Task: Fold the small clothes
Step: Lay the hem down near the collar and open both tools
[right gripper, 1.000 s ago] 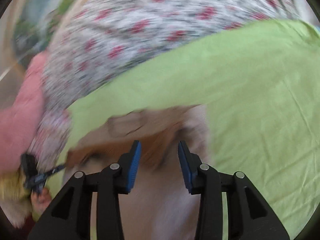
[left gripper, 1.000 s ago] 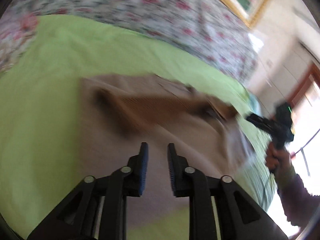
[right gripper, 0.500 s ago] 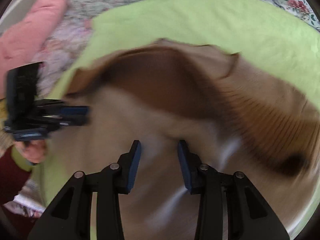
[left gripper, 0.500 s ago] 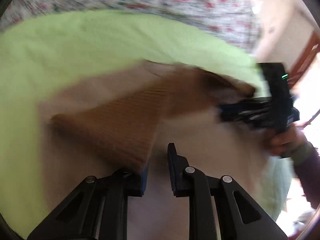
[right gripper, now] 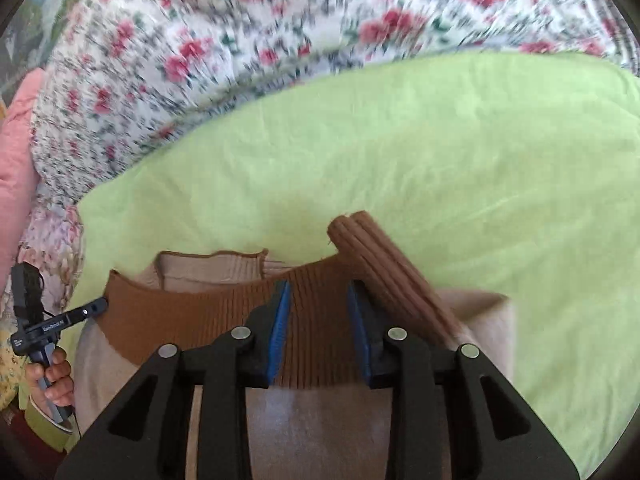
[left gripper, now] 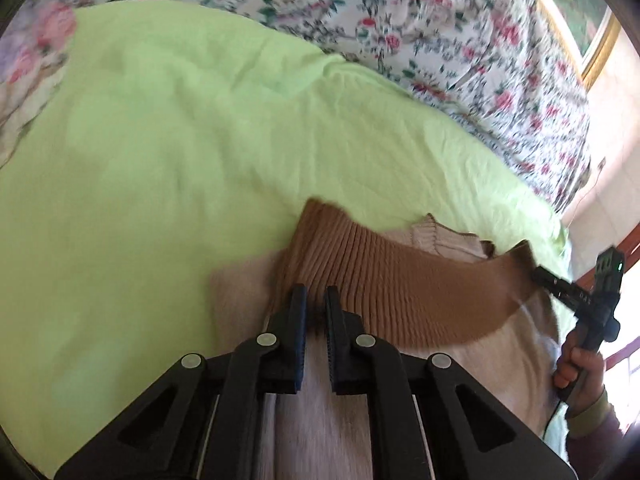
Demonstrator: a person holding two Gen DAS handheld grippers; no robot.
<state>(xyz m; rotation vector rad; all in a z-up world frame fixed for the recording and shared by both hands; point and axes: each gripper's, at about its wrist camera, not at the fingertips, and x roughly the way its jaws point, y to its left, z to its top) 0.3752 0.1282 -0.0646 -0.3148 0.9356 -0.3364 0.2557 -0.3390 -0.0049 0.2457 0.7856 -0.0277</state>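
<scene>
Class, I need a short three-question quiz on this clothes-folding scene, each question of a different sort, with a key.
1. True or false: the sweater lies on a blue cloth.
2. The sweater's ribbed band is: A brown, B white, C red.
3. Fill in: beyond the sheet lies a quilt with a ___ print.
Key: 1 false, the sheet is green; 2 A; 3 floral.

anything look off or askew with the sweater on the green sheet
One thing: the brown ribbed sleeve lies askew, slanting over the beige knit sweater's corner onto the light green sheet, and the brown ribbed band sags unevenly. No damage shows.
</scene>
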